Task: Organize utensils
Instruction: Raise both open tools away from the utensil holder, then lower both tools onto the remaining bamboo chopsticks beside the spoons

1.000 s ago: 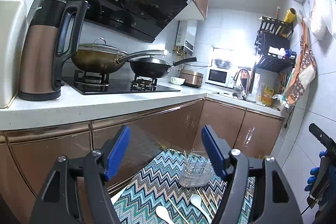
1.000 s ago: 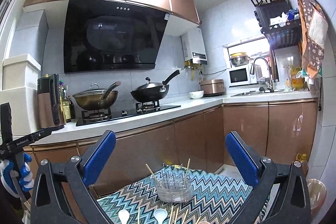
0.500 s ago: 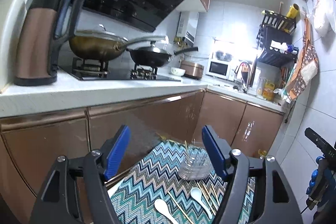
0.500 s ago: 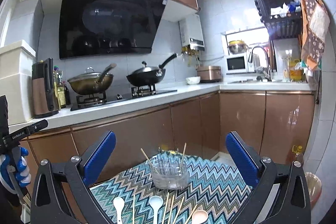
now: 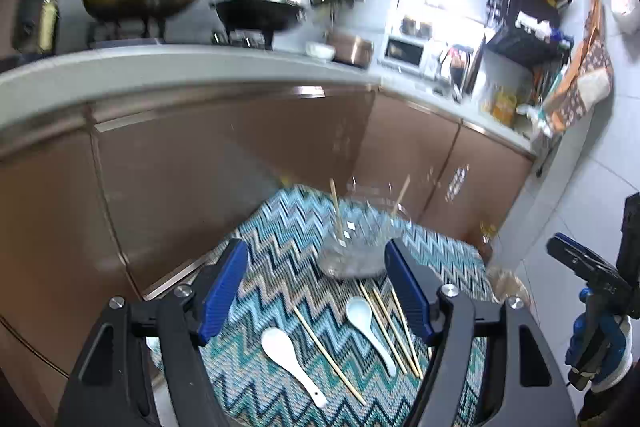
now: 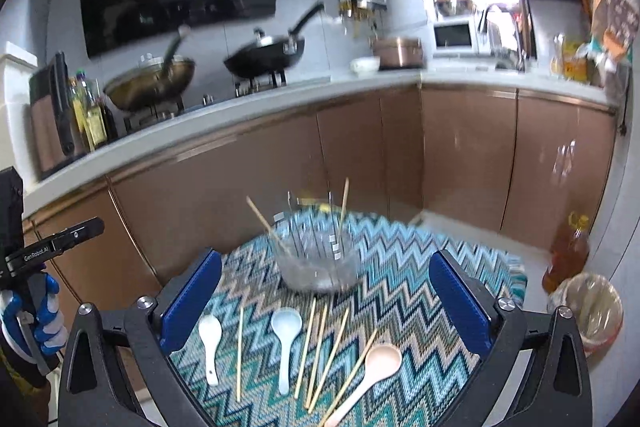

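A clear holder (image 6: 318, 261) with two chopsticks stands on a zigzag cloth (image 6: 404, 291); it also shows in the left wrist view (image 5: 356, 247). In front of it lie a white spoon (image 6: 210, 341), a pale blue spoon (image 6: 285, 337), a pink spoon (image 6: 370, 373) and several loose chopsticks (image 6: 320, 351). The left wrist view shows the white spoon (image 5: 290, 357), the pale blue spoon (image 5: 370, 327) and the chopsticks (image 5: 394, 323). My left gripper (image 5: 316, 287) and right gripper (image 6: 326, 303) are both open, empty and above the cloth.
Brown cabinets (image 6: 360, 155) under a white counter (image 6: 224, 131) stand behind the cloth. Two woks (image 6: 264, 61) sit on the stove. An oil bottle (image 6: 568, 251) and a lined bin (image 6: 592, 311) stand on the floor at the right.
Both grippers have tilted down toward the cloth, so the spoons and chopsticks now show more fully. Both jaws stay open.
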{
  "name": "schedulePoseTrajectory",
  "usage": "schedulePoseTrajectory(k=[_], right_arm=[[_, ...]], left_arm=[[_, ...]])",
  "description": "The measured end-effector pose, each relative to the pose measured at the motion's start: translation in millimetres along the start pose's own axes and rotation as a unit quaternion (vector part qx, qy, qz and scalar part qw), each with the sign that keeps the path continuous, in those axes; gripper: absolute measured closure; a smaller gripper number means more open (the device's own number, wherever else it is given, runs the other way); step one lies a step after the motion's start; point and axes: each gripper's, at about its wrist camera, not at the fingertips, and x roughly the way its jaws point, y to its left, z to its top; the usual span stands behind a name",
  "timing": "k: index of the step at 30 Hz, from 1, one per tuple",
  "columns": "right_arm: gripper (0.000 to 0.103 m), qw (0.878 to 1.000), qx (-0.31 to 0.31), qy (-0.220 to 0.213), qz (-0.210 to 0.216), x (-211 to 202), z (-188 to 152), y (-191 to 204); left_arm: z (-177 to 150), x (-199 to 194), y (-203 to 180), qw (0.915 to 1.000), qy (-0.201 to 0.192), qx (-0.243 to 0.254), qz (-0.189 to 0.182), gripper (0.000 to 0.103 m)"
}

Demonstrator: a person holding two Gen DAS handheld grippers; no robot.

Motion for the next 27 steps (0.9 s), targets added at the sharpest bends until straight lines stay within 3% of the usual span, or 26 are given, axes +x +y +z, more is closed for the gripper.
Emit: schedulePoseTrajectory(k=[8,16,21,27], right_arm=[[0.021,0.994,0.02,0.104,0.017,65.5,-26.2,-16.6],[0.056,0.973,0.043,0.222,0.037,143.6,-61.6,-26.7],[0.068,0.962,0.043,0.266,0.039,186.0,-70.2,-30.2],[0.073,0.954,0.035,0.296,0.04,219.2,-75.6,-32.7]], left_arm=[[-29.4,74.3,-16.0,0.9919,0.114,-0.023,-0.052,0.034],[-59.8,155.2,-38.6,0.9722,0.214,-0.053,-0.078,0.036],[-73.8,193.7,-51.1,0.9558,0.258,-0.088,-0.111,0.053],[-92.3,230.0,-65.9,0.9401,0.303,-0.103,-0.119,0.069]])
